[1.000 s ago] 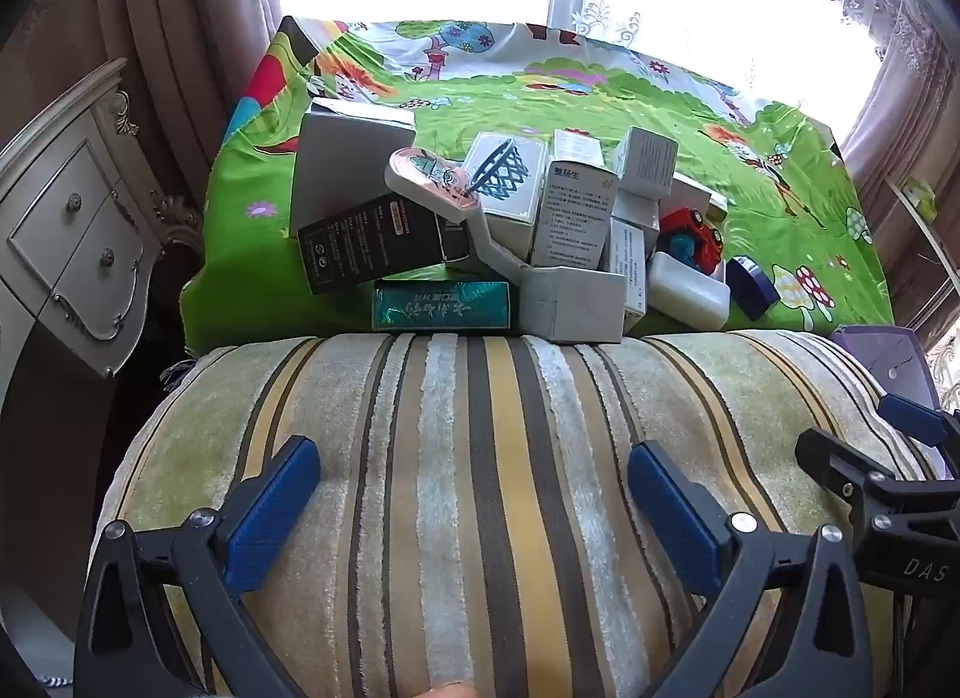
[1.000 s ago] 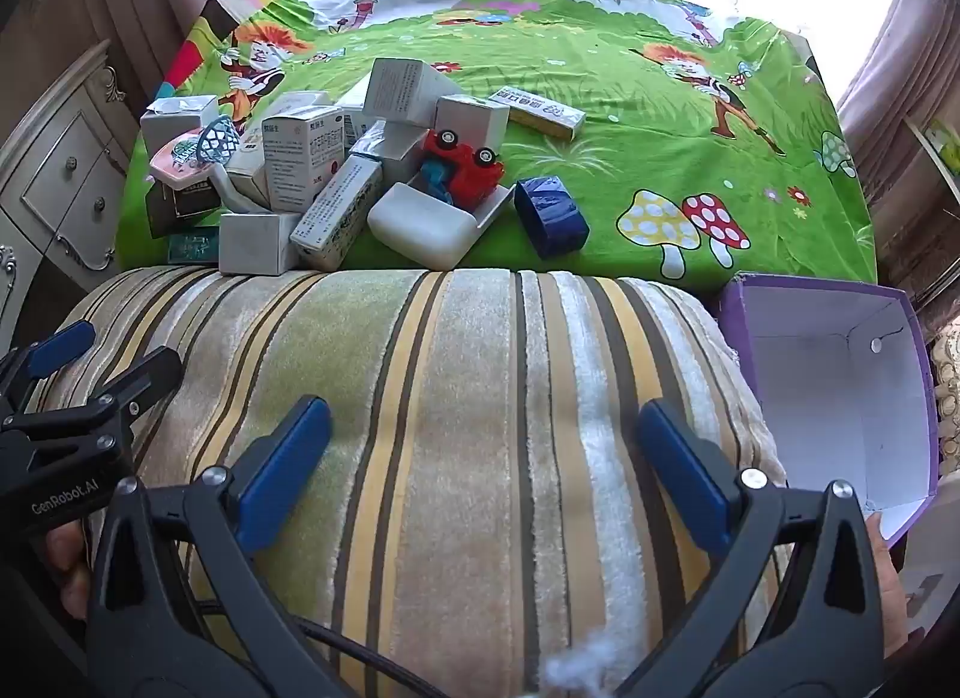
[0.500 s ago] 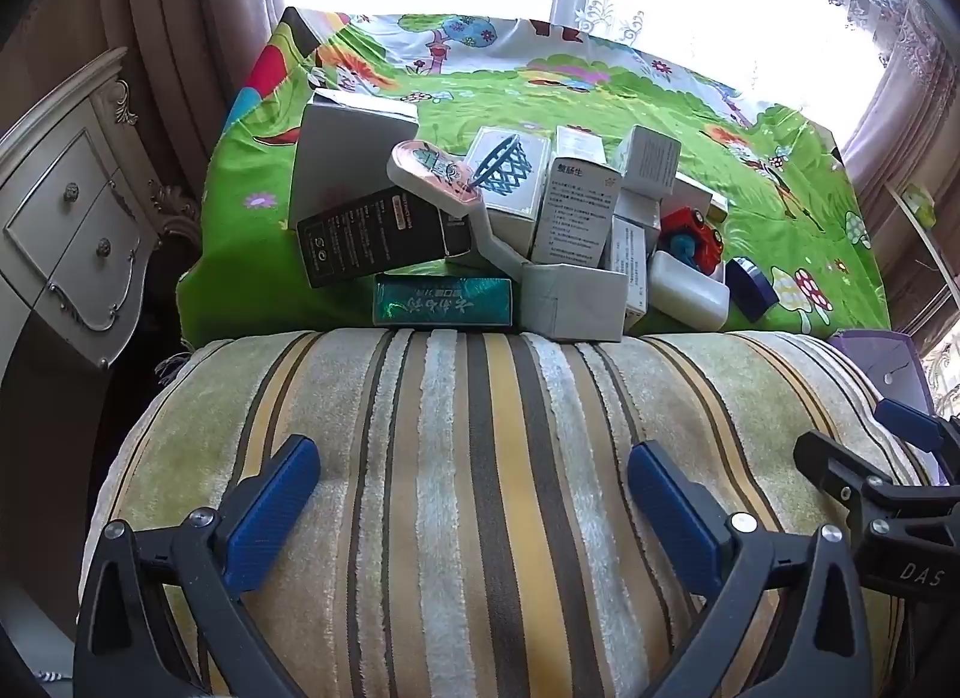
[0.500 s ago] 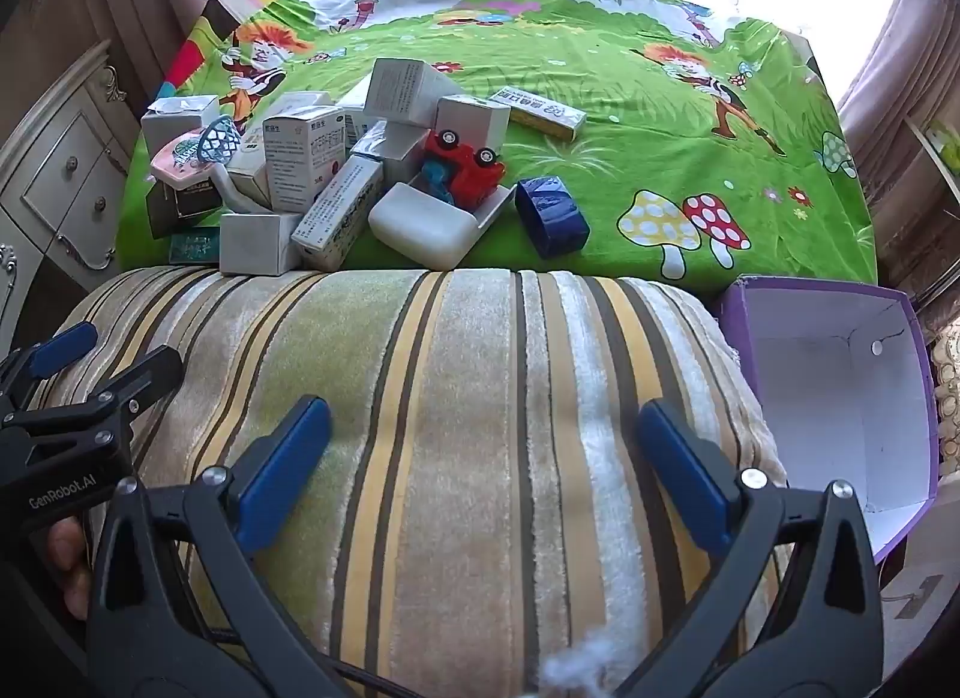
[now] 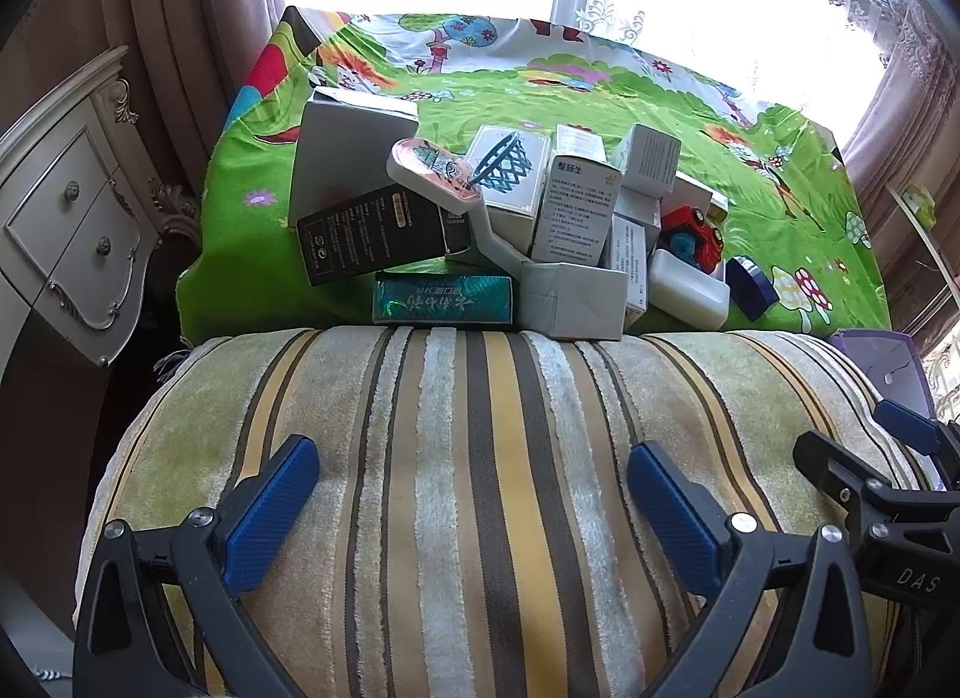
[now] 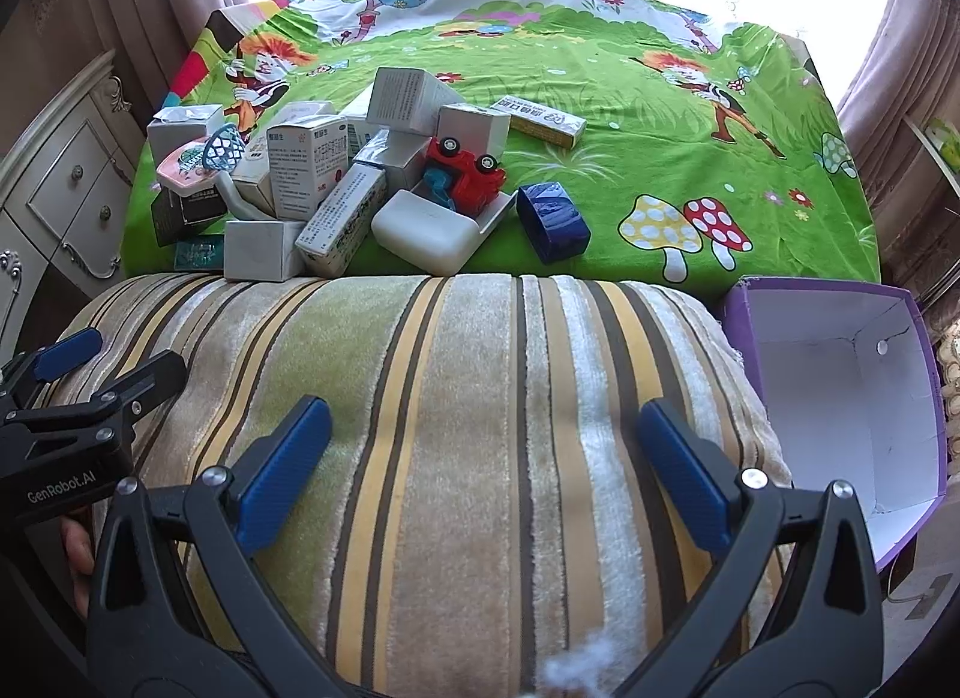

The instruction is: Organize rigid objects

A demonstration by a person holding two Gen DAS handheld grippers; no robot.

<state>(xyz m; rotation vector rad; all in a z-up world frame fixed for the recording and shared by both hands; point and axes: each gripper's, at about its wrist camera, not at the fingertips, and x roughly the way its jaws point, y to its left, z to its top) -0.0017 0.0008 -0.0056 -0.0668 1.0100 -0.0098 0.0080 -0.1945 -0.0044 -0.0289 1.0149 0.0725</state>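
Striped cushion (image 6: 480, 428) lies beneath my left gripper (image 5: 468, 494) and right gripper (image 6: 483, 449), both with fingers spread apart, holding nothing. Beyond the cushion, piled boxes (image 6: 312, 182) crowd the green cloth (image 6: 660, 146); purple box (image 6: 840, 392) sits right of the cushion.

Before us lies a cushion (image 6: 456, 428), and behind it the tabletop (image 6: 690, 158). At the tabletop's near left edge we see a heap of boxes (image 6: 312, 164), with a toy car (image 6: 465, 173) lying on its right side above a soap case (image 6: 429, 230). Just right of that sits a small block (image 6: 552, 212). An open box (image 6: 840, 392) stands right of the cushion; a dresser (image 5: 66, 218) stands far left.
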